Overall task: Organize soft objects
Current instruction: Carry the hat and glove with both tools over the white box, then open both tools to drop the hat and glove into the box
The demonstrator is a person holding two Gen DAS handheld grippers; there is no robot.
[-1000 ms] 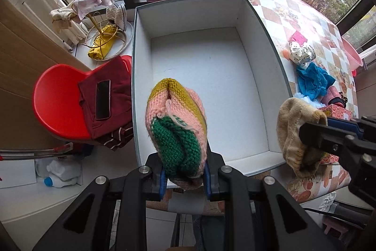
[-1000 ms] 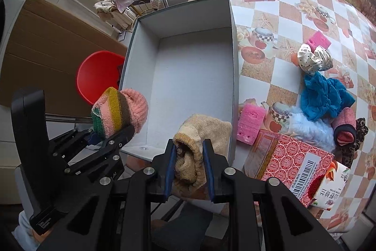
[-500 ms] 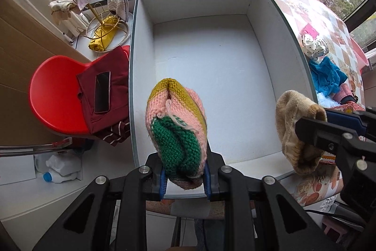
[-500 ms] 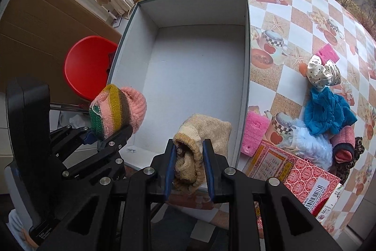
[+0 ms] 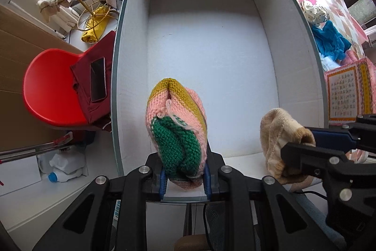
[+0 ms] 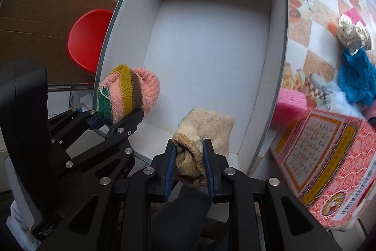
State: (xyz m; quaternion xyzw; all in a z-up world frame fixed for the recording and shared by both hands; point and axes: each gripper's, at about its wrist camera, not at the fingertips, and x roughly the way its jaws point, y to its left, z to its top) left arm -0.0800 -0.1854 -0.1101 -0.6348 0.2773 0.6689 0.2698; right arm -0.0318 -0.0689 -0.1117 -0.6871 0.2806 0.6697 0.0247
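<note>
Holding two knits over the near end of the white box (image 5: 131, 44), floor bare: left gripper (image 5: 184, 180) clenched on striped hat (image 5: 176, 131), long axis pointing into box; right gripper (image 6: 189, 165) clenched on beige hat (image 6: 204, 131), nearer right wall.

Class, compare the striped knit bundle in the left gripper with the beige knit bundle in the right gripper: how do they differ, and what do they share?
The striped knit bundle has pink, mustard and green bands; the beige knit bundle is one plain tan. The striped one's yarn looks chunkier, the beige one's finer. The left gripper holds the striped one, the right gripper the beige one. Both are clamped over the near end of the white box.
</note>
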